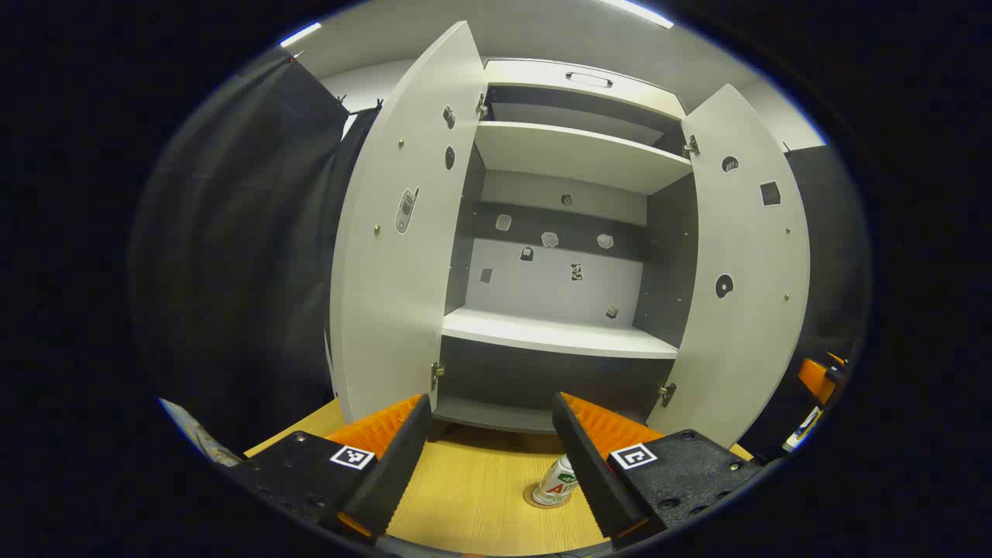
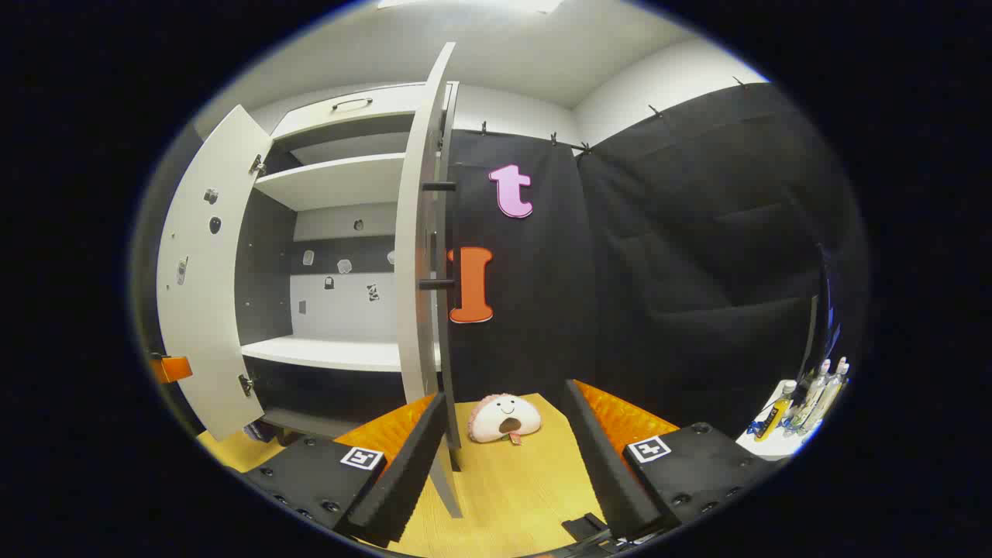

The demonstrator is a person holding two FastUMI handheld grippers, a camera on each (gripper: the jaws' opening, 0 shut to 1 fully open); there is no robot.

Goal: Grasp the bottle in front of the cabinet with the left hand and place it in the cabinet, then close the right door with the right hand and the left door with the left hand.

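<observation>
While both tools (image 1: 490, 465) (image 2: 508, 465) gape empty, bottle (image 1: 556, 484) stands on bench (image 1: 473, 496); plush toy (image 2: 505, 418) at 12 beside right door (image 2: 422, 310).

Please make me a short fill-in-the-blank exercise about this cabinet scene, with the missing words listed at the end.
1. Both doors of the cabinet stand ____.
2. The bottle rests on the wooden ____, in front of the cabinet.
3. The left gripper has its jaws ____, with the bottle near one finger but not held.
4. In the right gripper view, beyond the right gripper, a plush toy lies beside the ____ door.

Missing words: open; table; open; right
</observation>
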